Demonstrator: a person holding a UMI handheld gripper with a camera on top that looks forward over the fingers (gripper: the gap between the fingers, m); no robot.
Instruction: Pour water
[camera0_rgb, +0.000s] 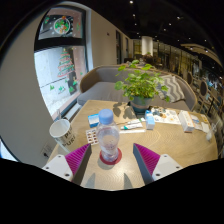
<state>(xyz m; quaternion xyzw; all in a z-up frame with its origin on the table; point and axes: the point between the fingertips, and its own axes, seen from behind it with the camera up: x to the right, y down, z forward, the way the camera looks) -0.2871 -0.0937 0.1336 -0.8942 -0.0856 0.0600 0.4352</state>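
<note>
Claw released, pink pads spread wide. A clear cup stands on a red coaster between them, gaps both sides, on the worktop's near edge. Judged the pour target or source, lined up for a grasp. White mug left, potted plant far. Open room near right; clutter beyond.

Table: plant, cups (perhaps papers).
</note>
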